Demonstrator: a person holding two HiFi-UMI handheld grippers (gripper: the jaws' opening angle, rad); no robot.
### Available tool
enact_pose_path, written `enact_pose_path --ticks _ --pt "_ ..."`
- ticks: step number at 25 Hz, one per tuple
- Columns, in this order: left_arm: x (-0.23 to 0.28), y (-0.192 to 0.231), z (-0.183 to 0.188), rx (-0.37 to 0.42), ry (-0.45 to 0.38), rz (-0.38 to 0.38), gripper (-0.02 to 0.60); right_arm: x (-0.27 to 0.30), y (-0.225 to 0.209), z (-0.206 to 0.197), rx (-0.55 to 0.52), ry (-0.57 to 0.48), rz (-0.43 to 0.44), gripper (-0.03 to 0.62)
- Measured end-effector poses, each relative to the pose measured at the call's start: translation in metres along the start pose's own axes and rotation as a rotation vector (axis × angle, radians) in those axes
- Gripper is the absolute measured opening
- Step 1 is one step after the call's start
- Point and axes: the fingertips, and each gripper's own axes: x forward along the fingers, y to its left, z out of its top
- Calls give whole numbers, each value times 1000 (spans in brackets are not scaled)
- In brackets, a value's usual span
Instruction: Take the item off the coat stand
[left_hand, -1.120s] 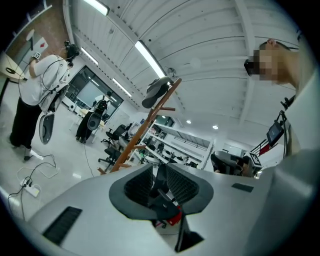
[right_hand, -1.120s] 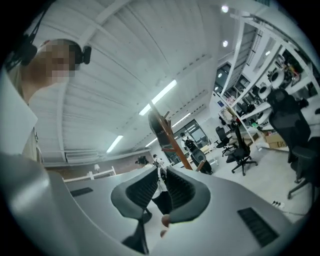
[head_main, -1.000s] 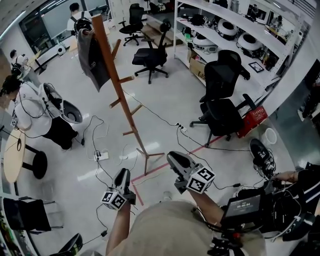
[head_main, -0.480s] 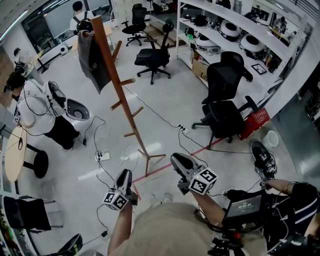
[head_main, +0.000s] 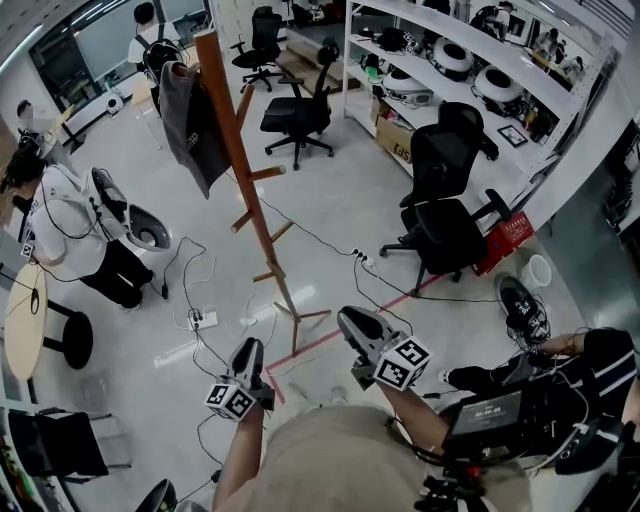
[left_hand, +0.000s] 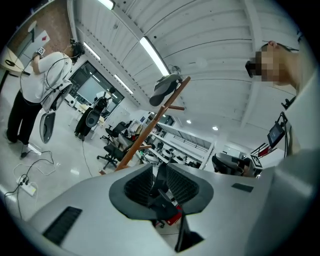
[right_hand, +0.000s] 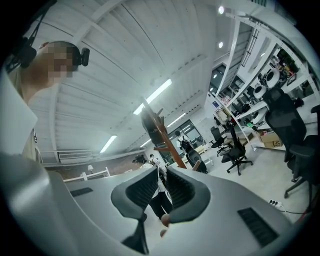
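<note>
**Garment not yet lifted, both grippers empty and well short of the stand**

Nothing of the task is done as far as I can see. The dark garment (head_main: 190, 125) hangs from the top of the wooden coat stand (head_main: 250, 205), draped down one side of the leaning pole. The stand is out on the open floor, well apart from me.

My left gripper (head_main: 248, 346) and right gripper (head_main: 346, 319) are held low in front of my body and point towards the foot of the stand. Neither touches the stand or the garment.

In each gripper's own view the two ribbed pads stand a little apart with a narrow slot between them. Only the room behind shows through that slot, so both are parted and hold nothing. The stand and its garment sit above and beyond the jaws in both views.

By my judgement the whole job is ahead of me:
- close the gap to the stand
- raise a gripper to the top peg
- pinch the cloth and lift it clear of the peg

Three containers are in sight, all off to my right and none of them part of the job:
- A red crate (head_main: 507, 240) sits on the floor just beside a black office chair (head_main: 445, 225); I cannot make out what it holds.
- A white bucket (head_main: 540, 271) stands near the crate, and its inside is too small to read.
- A cardboard box (head_main: 398, 138) is tucked under the shelving, with its contents hidden.
</note>
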Motion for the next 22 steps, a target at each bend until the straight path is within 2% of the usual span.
enact_pose_path --ticks 14,22 --pt "28 65 56 10 47 -107 87 75 20 0 -33 -73 -75 61" --pt "41 85 78 15 59 -180 87 103 28 -12 -47 -104 -110 61"
